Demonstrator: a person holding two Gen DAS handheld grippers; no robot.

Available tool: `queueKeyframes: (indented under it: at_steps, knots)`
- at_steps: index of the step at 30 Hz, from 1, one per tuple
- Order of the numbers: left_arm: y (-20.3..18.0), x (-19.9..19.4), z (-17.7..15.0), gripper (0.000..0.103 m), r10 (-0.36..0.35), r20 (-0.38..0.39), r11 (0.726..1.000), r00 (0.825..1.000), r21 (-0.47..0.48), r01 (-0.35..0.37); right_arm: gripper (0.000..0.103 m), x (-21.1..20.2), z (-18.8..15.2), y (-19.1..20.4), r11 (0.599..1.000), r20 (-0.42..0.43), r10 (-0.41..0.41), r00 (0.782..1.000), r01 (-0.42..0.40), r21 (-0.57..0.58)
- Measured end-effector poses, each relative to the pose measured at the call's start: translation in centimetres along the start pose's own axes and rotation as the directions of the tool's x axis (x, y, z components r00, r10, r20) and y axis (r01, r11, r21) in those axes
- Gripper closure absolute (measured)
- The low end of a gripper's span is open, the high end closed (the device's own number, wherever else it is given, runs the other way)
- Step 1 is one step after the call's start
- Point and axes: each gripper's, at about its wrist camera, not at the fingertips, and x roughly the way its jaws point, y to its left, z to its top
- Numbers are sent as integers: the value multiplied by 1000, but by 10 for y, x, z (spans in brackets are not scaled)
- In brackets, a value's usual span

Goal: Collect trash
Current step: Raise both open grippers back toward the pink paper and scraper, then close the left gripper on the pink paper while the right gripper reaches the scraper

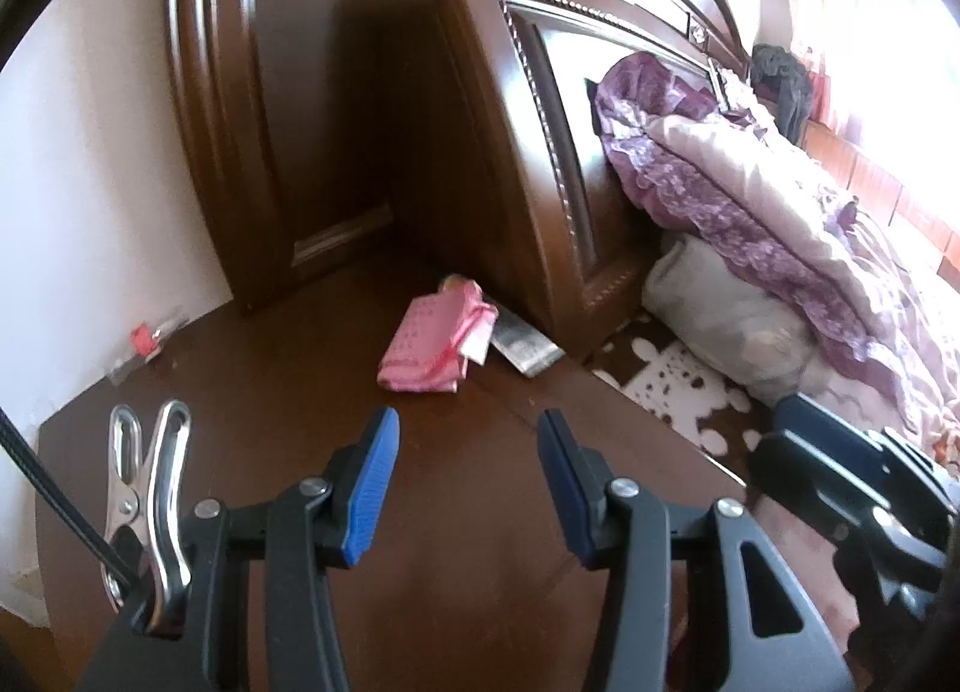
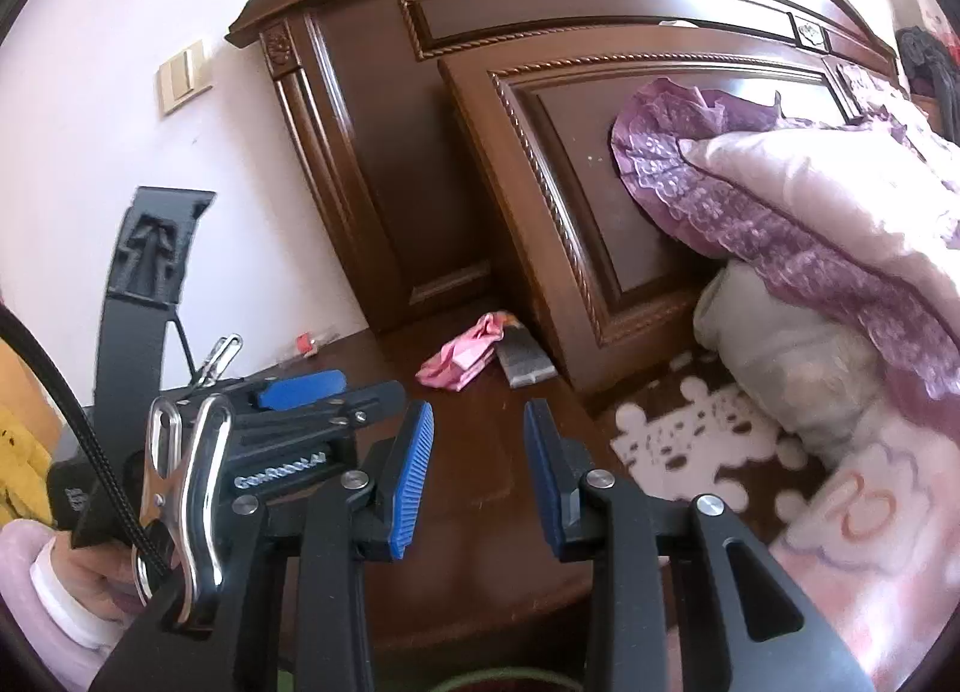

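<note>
Claws, left (image 1: 468,452) and right (image 2: 478,452), gape empty above nightstand (image 1: 300,392); pink packet (image 1: 432,347) lies loose.

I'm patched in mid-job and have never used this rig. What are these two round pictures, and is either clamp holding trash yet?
Each picture comes from a fisheye camera on a hand-held clamp, looking along its two blue-padded fingers. One shows the left gripper, the other the right gripper, with the left one beside it. Both stand open with nothing between the pads. On the dark wooden nightstand lie a pink packet, a silvery flat item against it, and a small red-and-clear wrapper by the wall. The bed is at right.
</note>
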Motion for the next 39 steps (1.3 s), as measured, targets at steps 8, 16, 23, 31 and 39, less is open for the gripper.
queueKeyframes:
  at_steps: [8,16,23,31,39]
  knots:
    - [15,59,26,53,14,-99,999,995,-30,-17,71,29,-4,-10,1000,-10,8,1000,-8,-11]
    - [22,100,41,52,-45,-164,997,985,-62,35,71,36,-8,-29,1000,-29,1,1000,0,24]
    - [13,118,45,52,23,-170,1000,985,-5,-24,71,35,-7,-38,998,-22,24,999,-23,64]
    - [21,122,39,79,56,-153,998,987,-32,-62,71,37,-10,-34,998,-33,29,999,-27,53]
    - [45,99,20,90,-3,-157,991,988,-132,-18,71,41,-15,-30,999,-49,13,999,-11,41]
